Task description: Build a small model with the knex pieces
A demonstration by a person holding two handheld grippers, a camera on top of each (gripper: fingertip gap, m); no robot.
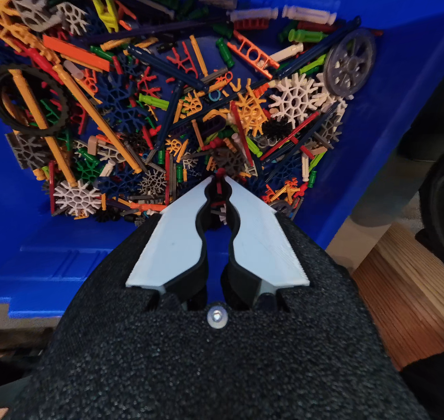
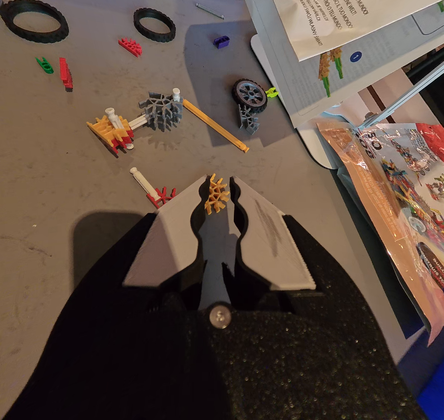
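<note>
The left tool (image 1: 218, 178) reaches into a blue plastic bin (image 1: 60, 252) heaped with mixed construction-toy rods and connectors, its white fingers pinched together on a short red plastic rod (image 1: 219, 182) at the pile's near edge. The right tool (image 2: 218, 179) hangs over the grey bench (image 2: 72, 228), fingers parted around a yellow snowflake-shaped connector (image 2: 215, 196) lying there; whether they touch it is unclear. Just left of it lies a white rod clipped into a red connector (image 2: 153, 190).

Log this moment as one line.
left hand-held gripper: shut on red rod, over blue bin | right hand-held gripper: open around yellow connector on grey table
</note>
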